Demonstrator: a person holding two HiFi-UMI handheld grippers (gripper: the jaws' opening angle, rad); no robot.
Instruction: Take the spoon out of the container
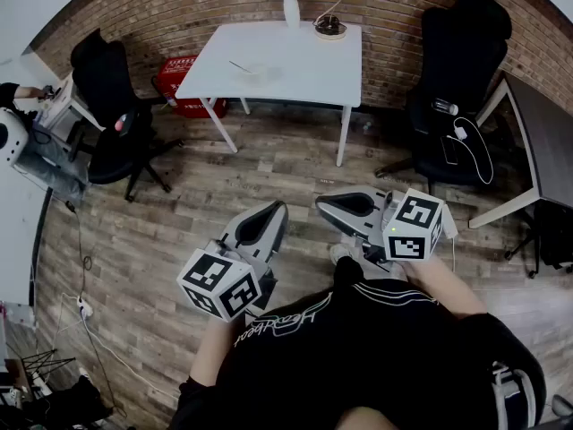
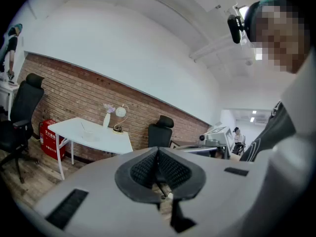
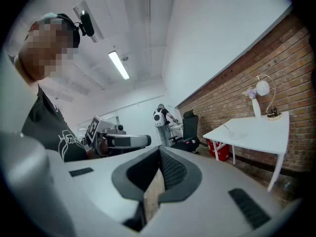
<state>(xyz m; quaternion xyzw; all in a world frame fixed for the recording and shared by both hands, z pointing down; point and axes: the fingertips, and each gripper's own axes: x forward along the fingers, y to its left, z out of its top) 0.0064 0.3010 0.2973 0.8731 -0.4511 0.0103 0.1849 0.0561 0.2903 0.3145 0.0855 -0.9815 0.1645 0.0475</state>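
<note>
A clear container with a thin spoon leaning in it stands on the white table across the room. It also shows small on the table in the left gripper view and in the right gripper view. Both grippers are held close to my body, far from the table. My left gripper is shut with nothing between its pads. My right gripper points left, also shut and empty, its pads meeting at the tip.
A white vase and a small lamp stand at the table's far edge. A red crate lies under its left side. Black office chairs flank it. A dark desk stands at the right. Wooden floor lies between me and the table.
</note>
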